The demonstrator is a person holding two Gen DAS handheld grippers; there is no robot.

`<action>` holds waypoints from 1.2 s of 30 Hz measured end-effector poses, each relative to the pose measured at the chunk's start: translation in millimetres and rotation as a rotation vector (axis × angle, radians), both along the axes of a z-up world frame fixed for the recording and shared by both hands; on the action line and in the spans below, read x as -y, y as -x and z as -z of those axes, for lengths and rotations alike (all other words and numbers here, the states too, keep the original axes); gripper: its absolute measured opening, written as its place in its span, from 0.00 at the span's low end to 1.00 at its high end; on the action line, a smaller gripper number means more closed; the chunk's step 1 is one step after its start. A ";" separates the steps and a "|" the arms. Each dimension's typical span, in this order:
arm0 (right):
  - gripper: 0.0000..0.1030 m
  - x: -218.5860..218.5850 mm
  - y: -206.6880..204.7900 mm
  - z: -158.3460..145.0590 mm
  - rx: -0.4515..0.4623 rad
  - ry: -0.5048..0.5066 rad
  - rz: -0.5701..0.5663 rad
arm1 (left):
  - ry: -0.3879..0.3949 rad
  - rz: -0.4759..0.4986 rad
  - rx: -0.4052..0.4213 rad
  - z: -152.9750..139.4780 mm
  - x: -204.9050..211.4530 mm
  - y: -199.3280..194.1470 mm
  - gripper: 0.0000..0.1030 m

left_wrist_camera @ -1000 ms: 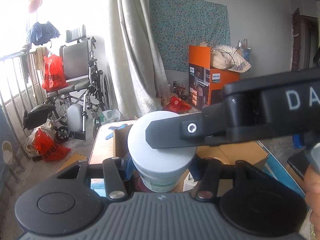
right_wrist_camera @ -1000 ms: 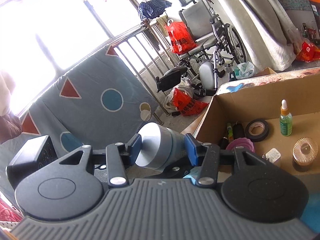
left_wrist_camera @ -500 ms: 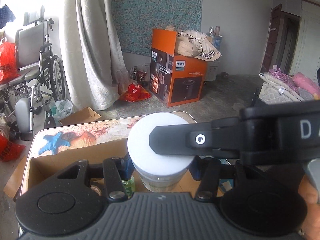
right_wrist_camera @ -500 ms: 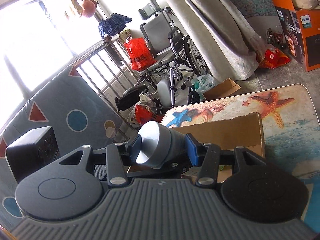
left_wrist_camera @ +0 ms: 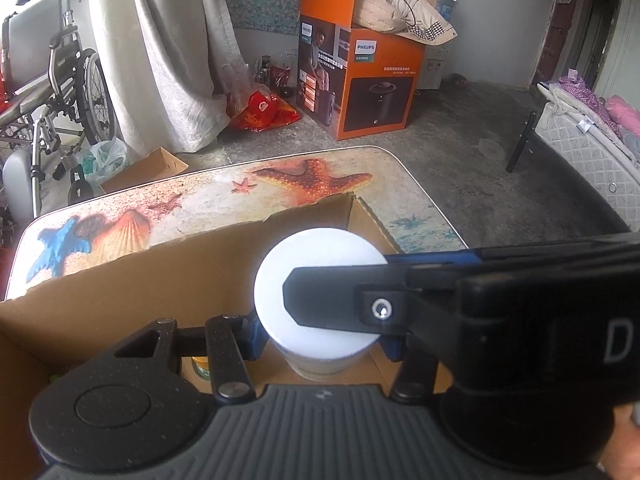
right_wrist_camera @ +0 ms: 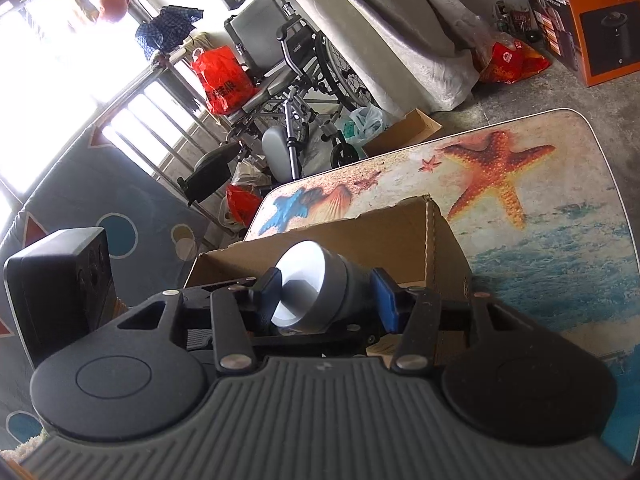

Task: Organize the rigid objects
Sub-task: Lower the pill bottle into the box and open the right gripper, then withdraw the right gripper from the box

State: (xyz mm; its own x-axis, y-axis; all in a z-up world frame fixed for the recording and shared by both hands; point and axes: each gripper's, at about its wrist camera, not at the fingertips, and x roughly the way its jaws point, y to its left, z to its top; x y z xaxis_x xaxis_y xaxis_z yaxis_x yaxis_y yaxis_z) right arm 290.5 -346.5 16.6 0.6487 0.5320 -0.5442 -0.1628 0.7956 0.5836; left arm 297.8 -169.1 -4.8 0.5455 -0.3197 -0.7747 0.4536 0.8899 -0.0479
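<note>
1. The left gripper [left_wrist_camera: 320, 330] pointed steeply down over the cardboard box [left_wrist_camera: 132, 280], its blue pads clamped on either side of a white-lidded jar [left_wrist_camera: 320, 272].
2. The jar stood upright between those pads, above the box's interior near its 3 o'clock end.
3. The right gripper [right_wrist_camera: 326, 300] reached in from 3 o'clock in the left wrist view, one black finger [left_wrist_camera: 340, 300] lying across the jar's lid.
4. From the right wrist view the jar [right_wrist_camera: 320, 284] appeared on its side between the right gripper's pads; its jaws were opening, with a sliver of gap at the blue pad [right_wrist_camera: 384, 300], though contact could not be told for certain.
5. The box [right_wrist_camera: 384, 236] sat on a table [right_wrist_camera: 560, 208] printed with starfish and shells, toward its 9 o'clock end.
6. A small green-capped bottle [left_wrist_camera: 200, 366] showed inside the box, just below the left gripper's left finger.
7. An orange Philips carton [left_wrist_camera: 360, 76] stood on the floor at 12 o'clock, a wheelchair [left_wrist_camera: 52, 72] at 10 o'clock.
</note>
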 end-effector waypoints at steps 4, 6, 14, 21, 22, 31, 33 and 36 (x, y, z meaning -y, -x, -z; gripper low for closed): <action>0.59 -1.6 -7.5 3.0 0.010 0.021 -0.002 | -0.020 -0.004 -0.019 5.9 7.0 -5.1 0.53; 0.60 0.6 -8.1 4.3 0.009 0.023 0.004 | -0.025 -0.011 -0.020 8.0 8.0 -7.6 0.54; 0.63 7.6 -5.0 7.3 0.014 -0.006 0.017 | -0.016 -0.012 -0.016 7.1 8.3 -6.2 0.70; 0.68 15.9 28.4 -11.8 0.079 -0.054 0.082 | 0.004 0.002 0.082 -24.3 -2.7 22.6 0.90; 0.70 16.2 35.8 -15.9 0.092 -0.058 0.091 | 0.012 0.007 0.096 -29.6 -5.8 28.7 0.91; 0.92 5.5 139.5 -61.7 0.262 -0.064 0.178 | 0.096 -0.001 0.227 -84.4 -59.6 114.2 1.00; 0.97 -0.4 163.6 -66.3 0.285 -0.061 0.201 | 0.099 -0.037 0.225 -92.1 -73.8 130.9 1.00; 0.99 -13.4 188.0 -69.7 0.293 -0.030 0.223 | 0.088 -0.096 0.234 -95.7 -91.1 149.2 1.00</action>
State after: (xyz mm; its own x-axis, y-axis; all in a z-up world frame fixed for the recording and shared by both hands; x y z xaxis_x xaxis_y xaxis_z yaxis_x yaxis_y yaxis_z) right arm 102.5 -333.1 86.3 0.8764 0.3730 -0.3048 -0.1511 0.8137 0.5612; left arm 148.6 -78.0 90.9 0.7378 -0.3182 -0.5954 0.3748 0.9266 -0.0307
